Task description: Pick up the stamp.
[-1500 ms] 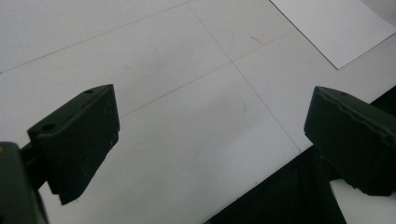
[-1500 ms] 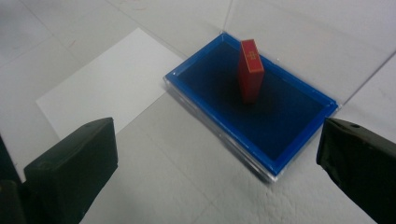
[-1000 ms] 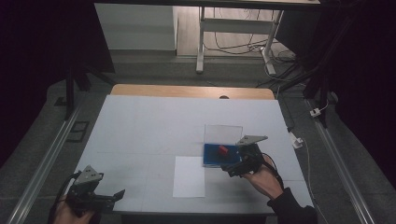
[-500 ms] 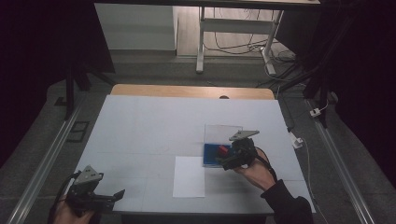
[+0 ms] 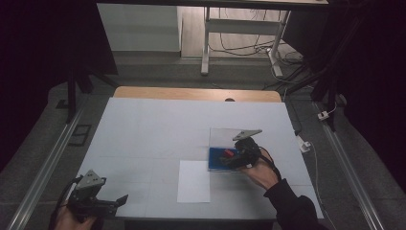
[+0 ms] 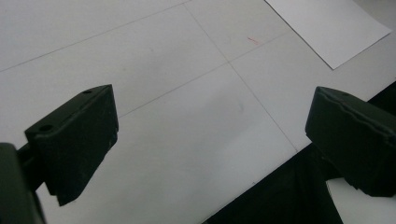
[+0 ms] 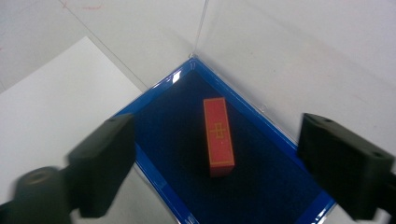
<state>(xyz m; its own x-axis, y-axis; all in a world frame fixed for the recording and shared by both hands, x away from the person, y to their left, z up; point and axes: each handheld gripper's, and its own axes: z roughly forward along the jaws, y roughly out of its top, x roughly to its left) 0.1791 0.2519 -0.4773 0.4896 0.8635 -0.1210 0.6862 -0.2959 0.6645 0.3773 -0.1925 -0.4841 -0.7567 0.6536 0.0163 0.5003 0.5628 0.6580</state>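
A small red block with a gold pattern lies flat on the dark blue lining of a clear-walled box. In the high view this box sits right of the table's middle, with the red block inside. My right gripper hovers just above the block. Its jaws stand on either side of the block and have just been closing, but the pads do not touch it. My left gripper stays open over bare table at the front left, nothing between its fingers.
A white sheet of paper lies flat just left of the box, near the front edge; its corner appears in the left gripper view. The table's front edge runs close under the left gripper. The box's clear lid rises behind it.
My right hand has shifted a little left and farther in over the blue box, so the red block now lies between its jaws. The left gripper has not moved.
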